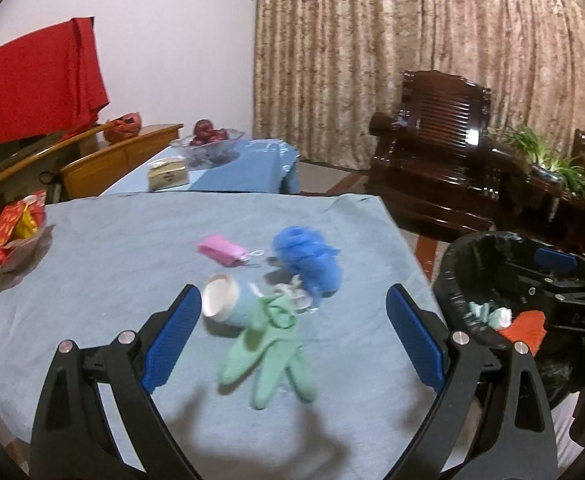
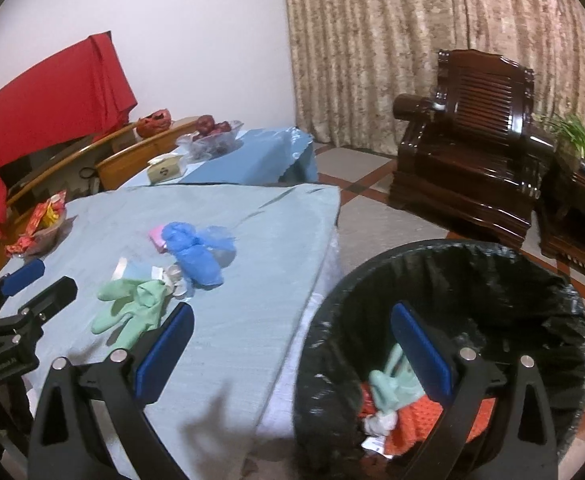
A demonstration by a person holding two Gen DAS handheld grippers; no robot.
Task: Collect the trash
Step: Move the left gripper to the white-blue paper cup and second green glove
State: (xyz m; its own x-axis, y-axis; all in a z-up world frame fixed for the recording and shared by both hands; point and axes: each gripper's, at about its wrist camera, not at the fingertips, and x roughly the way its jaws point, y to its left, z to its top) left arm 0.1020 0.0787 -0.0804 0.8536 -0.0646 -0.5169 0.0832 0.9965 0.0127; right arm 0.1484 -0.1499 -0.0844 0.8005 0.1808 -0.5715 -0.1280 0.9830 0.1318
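The green glove [image 1: 266,350] lies on the desk [image 1: 92,280], at 12 o'clock of the left gripper [image 1: 292,338], spread wide, empty. Limp, light: pinch mid-palm. The right gripper [image 2: 292,354], wide, empty, hovers at the bin [image 2: 444,264].

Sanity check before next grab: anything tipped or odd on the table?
Yes. The paper cup lies on its side, mouth toward the left claw, with the green glove draped against it. Nothing looks spilled on the tablecloth.

Dark wooden armchair [image 1: 448,152] before patterned curtain [image 1: 412,48]; fruit bowl [image 1: 208,140] on far table.
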